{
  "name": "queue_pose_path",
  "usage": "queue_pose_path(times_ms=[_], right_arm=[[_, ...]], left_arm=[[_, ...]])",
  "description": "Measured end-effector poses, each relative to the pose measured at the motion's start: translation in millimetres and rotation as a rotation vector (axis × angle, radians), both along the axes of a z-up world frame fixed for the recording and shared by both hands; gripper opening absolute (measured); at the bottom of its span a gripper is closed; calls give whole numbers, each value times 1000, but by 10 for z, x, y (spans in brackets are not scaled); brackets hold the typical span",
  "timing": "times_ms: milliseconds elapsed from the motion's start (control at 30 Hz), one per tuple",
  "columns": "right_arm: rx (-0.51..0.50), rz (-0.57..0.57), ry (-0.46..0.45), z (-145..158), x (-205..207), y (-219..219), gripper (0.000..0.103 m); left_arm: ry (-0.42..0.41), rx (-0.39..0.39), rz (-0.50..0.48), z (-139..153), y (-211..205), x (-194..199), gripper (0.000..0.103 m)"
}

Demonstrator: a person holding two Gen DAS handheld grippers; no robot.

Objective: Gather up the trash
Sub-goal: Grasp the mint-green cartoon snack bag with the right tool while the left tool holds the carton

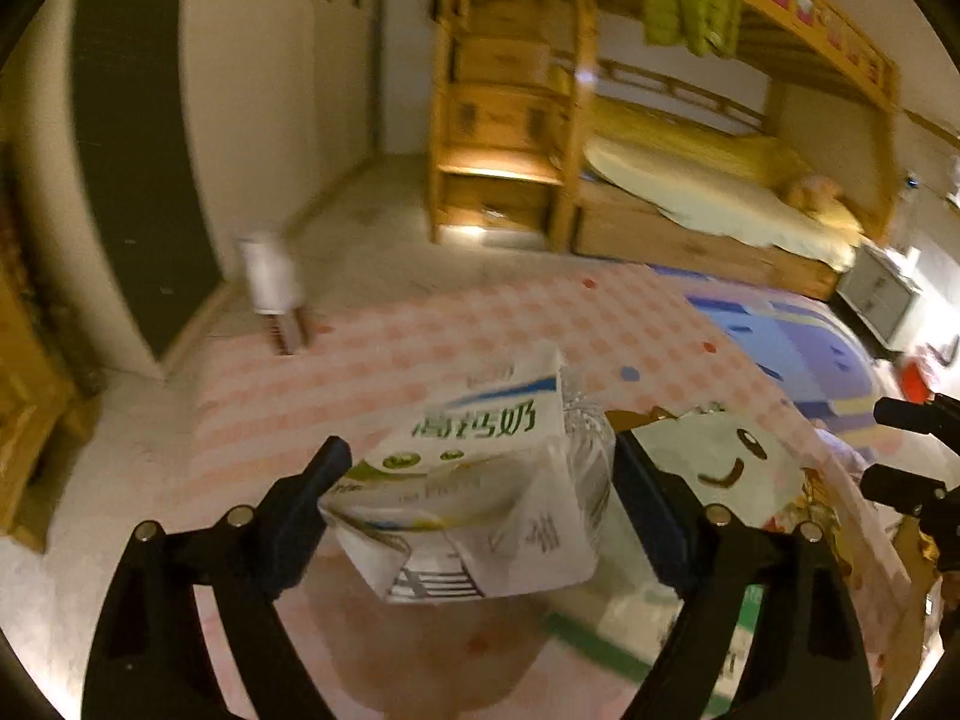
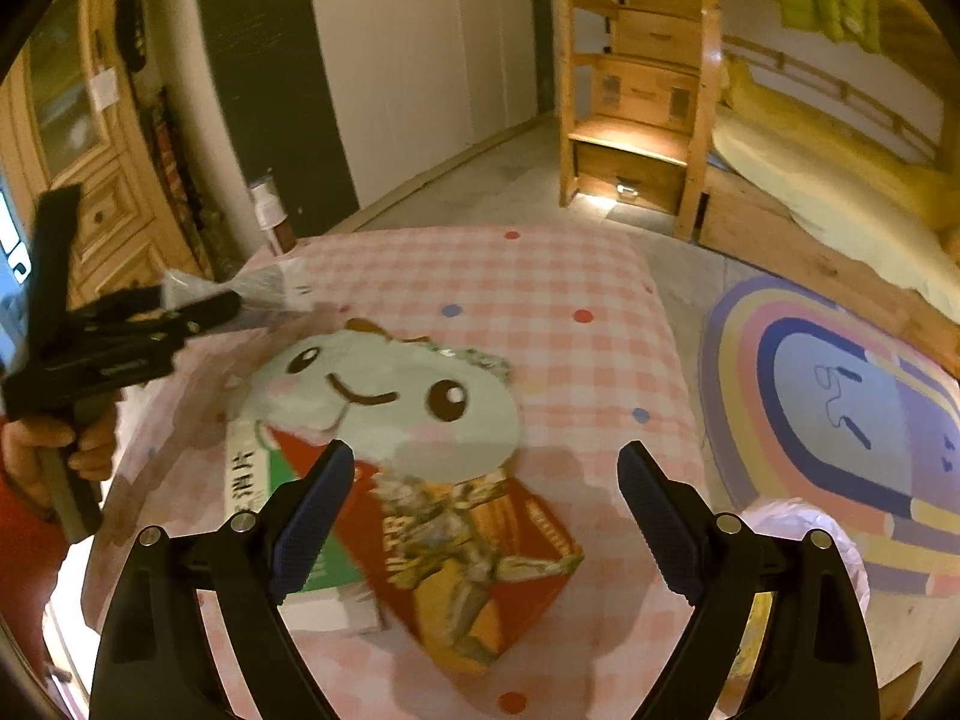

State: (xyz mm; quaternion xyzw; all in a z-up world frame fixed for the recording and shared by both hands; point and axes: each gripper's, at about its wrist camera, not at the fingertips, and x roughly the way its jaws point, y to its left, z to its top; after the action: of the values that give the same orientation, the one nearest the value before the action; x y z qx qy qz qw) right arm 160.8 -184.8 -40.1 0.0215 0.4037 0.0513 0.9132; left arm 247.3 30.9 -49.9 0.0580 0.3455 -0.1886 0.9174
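My left gripper (image 1: 480, 480) is shut on a white milk carton (image 1: 480, 492) with green writing, held above the pink checked table (image 1: 420, 348). In the right wrist view the left gripper (image 2: 234, 303) shows at the left, holding the carton (image 2: 264, 291) by its silvery end. My right gripper (image 2: 486, 480) is open and empty above a pale green smiley-face snack bag (image 2: 390, 396) and a red and gold wrapper (image 2: 480, 558) lying on the table (image 2: 570, 300). The smiley bag also shows in the left wrist view (image 1: 720, 456).
A green and white packet (image 2: 264, 480) lies under the wrappers. A pink bag (image 2: 804, 540) sits at the table's right edge. A can (image 2: 270, 210) stands on the floor beyond the table. A rainbow rug (image 2: 840, 420) and wooden bunk bed (image 2: 690, 90) lie to the right.
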Motion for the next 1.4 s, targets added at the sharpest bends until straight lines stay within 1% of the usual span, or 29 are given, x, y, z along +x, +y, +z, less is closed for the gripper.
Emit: queue_pose_path(times_ms=[67,100,133,200,233,267,300,333,367,400,433,467,533,633,800,867,900,1000,1033,1067,1100,1133,1167,1233,1300,1333,1400], right_arm=[[2,32,2,-9,-27,105,89],[-1,47,4,-17,-29,155,88],[-8,67,9,-39,-16,237,88],[-11,98,16,-63,-3,332,83],[-21,111,26,-86,21,402,80],[-26,117,27,-90,18,433,80],[-29,121,26,-93,21,469,80],[-28,122,25,-92,3,480,80],[-26,123,24,-86,-7,492,80],[-26,121,23,-80,-16,493,80],[-25,118,22,-73,-29,493,80],[-24,115,21,-64,-47,488,80],[-28,107,16,-41,-93,460,81],[-35,94,10,-3,-168,422,82],[-20,65,12,10,-299,299,82],[-15,57,17,-3,-332,261,82],[-12,55,20,-10,-344,251,82],[0,46,24,-36,-388,234,82],[5,45,25,-40,-402,229,82],[10,46,27,-50,-420,226,82],[11,46,28,-56,-425,228,82],[11,47,29,-60,-432,236,82],[11,49,30,-61,-439,245,82],[12,55,27,-46,-462,259,82],[7,61,23,-24,-471,266,82],[4,65,20,-14,-474,269,82],[2,67,14,4,-453,274,82]], left_arm=[[-28,0,43,81,136,-176,83],[-35,-17,64,102,214,-304,82],[-32,-22,71,105,249,-360,81],[0,-19,71,29,284,-499,78],[-5,-21,65,9,315,-606,75],[0,-15,61,-14,319,-674,72],[10,-6,56,-39,326,-738,62],[32,-3,45,-80,330,-782,59],[48,3,42,-122,328,-798,59],[58,15,51,-172,334,-838,62],[69,24,50,-223,339,-867,67],[77,30,48,-270,340,-894,69],[81,36,56,-305,331,-940,88],[89,17,68,-310,329,-1020,96],[99,-46,116,-316,434,-1083,96],[103,-56,149,-328,487,-1090,96],[113,-58,161,-338,506,-1084,94],[117,-64,193,-322,542,-1110,83],[116,-65,196,-313,548,-1123,79],[118,-69,193,-310,550,-1130,78],[123,-67,194,-313,548,-1122,73],[127,-62,198,-328,559,-1116,66],[133,-57,202,-337,562,-1094,62],[151,-51,203,-351,572,-1040,44],[158,-14,204,-354,543,-1036,31],[157,6,201,-345,521,-1057,30],[149,-9,187,-285,495,-1114,29]])
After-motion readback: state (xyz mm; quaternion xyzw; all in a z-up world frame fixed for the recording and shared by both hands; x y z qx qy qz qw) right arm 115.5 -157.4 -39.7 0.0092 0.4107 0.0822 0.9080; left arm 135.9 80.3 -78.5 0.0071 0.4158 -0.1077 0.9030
